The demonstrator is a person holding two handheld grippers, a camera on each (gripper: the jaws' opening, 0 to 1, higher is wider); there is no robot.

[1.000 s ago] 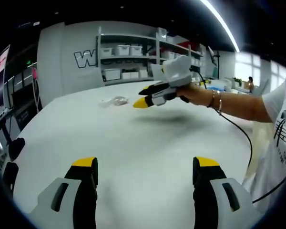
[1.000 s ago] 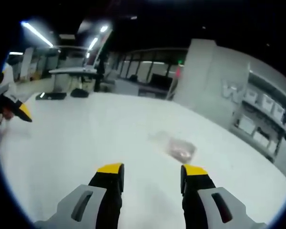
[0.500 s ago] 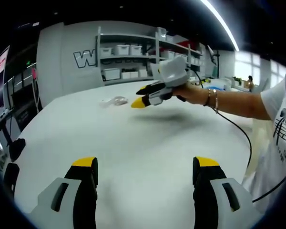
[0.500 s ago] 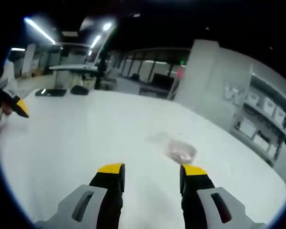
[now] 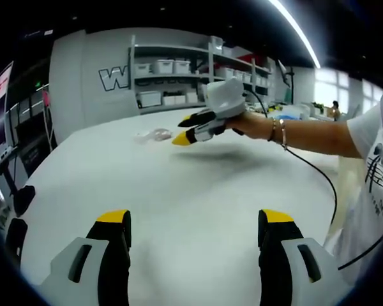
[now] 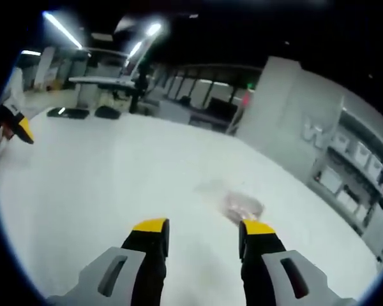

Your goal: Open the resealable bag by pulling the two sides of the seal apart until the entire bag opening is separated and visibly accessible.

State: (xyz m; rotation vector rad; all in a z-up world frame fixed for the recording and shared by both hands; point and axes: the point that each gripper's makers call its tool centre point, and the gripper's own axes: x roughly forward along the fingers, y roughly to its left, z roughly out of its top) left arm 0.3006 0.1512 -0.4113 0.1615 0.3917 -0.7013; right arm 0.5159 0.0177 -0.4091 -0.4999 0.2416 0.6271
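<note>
A small clear resealable bag (image 5: 151,135) with something pinkish inside lies flat on the white table (image 5: 198,191), far from my left gripper (image 5: 195,231), which stands open and empty near the table's front. In the right gripper view the bag (image 6: 240,205) lies just beyond the yellow fingertips of my right gripper (image 6: 204,225), which is open with nothing between its jaws. In the left gripper view, the right gripper (image 5: 186,131) hovers above the table, held by a hand, a short way right of the bag. The left gripper's yellow tip (image 6: 20,131) peeks in at the left of the right gripper view.
A person's arm with bracelets (image 5: 306,137) and a trailing black cable (image 5: 329,185) cross the table's right side. Shelves with white bins (image 5: 179,76) line the far wall. Dark items (image 6: 83,113) lie at the table's far edge.
The right gripper has moved a little closer to the bag, which now sits nearer its fingertips. The left gripper has stayed still.
</note>
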